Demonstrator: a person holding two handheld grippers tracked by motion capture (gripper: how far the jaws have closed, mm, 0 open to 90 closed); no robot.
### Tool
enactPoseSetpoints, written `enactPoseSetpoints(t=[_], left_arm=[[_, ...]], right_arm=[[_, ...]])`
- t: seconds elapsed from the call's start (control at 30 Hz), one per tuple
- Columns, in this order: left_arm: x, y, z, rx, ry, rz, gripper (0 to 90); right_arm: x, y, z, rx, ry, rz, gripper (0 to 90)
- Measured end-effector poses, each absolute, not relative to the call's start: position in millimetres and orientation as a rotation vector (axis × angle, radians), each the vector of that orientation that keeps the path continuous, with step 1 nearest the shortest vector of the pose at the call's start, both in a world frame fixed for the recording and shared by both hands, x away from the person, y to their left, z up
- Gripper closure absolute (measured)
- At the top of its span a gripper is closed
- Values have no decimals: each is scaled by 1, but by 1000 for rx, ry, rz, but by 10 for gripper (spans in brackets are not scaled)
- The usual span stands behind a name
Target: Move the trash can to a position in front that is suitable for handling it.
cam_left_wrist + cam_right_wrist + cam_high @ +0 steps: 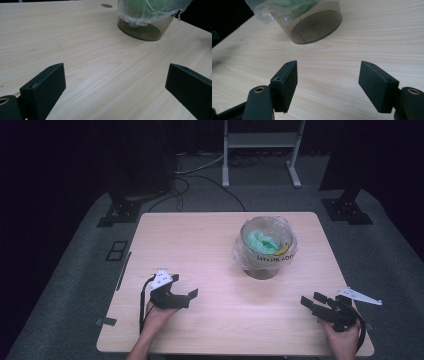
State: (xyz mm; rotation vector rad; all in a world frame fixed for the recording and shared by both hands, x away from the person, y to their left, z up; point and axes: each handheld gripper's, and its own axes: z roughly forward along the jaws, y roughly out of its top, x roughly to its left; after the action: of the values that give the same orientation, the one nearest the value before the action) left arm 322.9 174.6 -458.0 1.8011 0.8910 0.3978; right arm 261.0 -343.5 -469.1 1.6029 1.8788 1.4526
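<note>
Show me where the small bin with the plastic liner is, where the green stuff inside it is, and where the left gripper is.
bin (261, 271), high view, on its dark lower wall.
green stuff (260, 241), high view, on the heap inside the liner.
left gripper (186, 290), high view, midway between its open fingertips.

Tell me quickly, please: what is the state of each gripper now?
Left gripper: jaws open, holding nothing, above the table.
Right gripper: jaws open, holding nothing, pointing toward the lined bin.
</note>
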Motion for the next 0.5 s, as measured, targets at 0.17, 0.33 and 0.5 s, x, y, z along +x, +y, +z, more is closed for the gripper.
enactPoseSetpoints(t=[0.17, 0.33, 0.5], left_arm=[[322, 175, -458, 1805, 890, 407, 18], [321, 178, -455, 1790, 897, 414, 18], [321, 180, -456, 1795, 898, 416, 18]], right_arm=[[264, -345, -466, 1608, 1870, 1466, 303], [269, -346, -458, 1603, 1866, 1482, 303], [279, -344, -442, 1596, 1858, 1498, 305]])
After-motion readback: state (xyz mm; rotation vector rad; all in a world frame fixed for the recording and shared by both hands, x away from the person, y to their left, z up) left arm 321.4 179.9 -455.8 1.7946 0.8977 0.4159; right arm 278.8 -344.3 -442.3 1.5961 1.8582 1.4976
